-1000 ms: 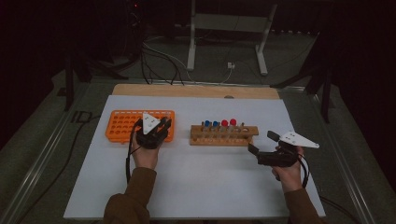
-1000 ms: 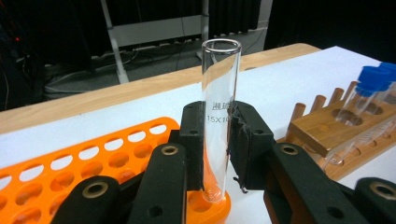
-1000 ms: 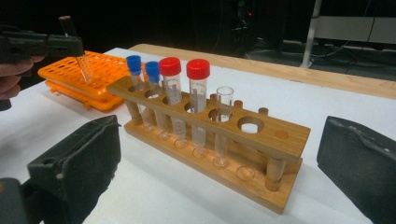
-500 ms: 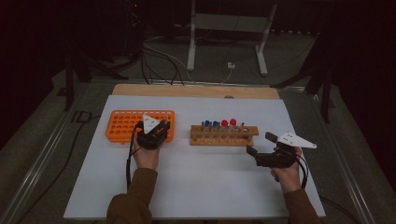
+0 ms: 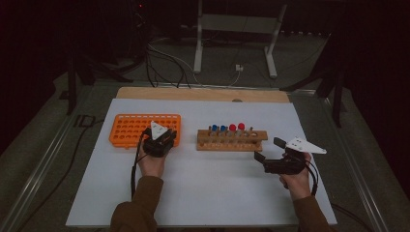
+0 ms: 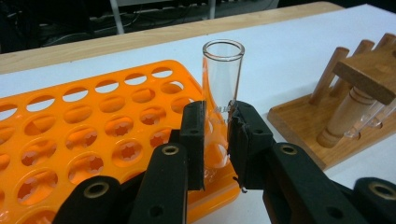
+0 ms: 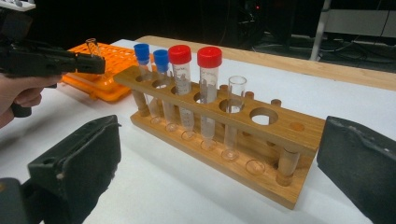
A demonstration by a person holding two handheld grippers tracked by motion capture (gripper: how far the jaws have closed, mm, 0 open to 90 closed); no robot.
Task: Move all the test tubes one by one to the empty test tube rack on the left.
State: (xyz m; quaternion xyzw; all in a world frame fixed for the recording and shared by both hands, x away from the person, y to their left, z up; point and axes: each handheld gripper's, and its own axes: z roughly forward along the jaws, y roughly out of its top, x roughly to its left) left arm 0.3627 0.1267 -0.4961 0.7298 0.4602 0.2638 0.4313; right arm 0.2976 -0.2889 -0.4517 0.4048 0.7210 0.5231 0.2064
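Observation:
My left gripper [image 5: 166,138] [image 6: 217,135] is shut on a clear, uncapped glass test tube [image 6: 220,88], held upright at the near right corner of the orange tube rack [image 5: 130,128] [image 6: 93,130]. The tube's lower end is hidden behind the jaws. The wooden rack [image 5: 231,141] [image 7: 280,130] holds two blue-capped tubes [image 7: 141,70], two red-capped tubes [image 7: 208,88] and one open clear tube [image 7: 236,107]; one large hole to their right is free. My right gripper [image 5: 268,149] [image 7: 219,182] stands open just in front of that rack's right end, holding nothing.
The racks sit side by side on a white mat [image 5: 208,193] on the table. A wooden strip [image 5: 203,94] runs along the far edge. Beyond it are cables and a metal stand [image 5: 232,43] on the dark floor.
My left gripper has sunk a little toward the orange rack with the glass tube still in it. The right gripper has stayed where it was.

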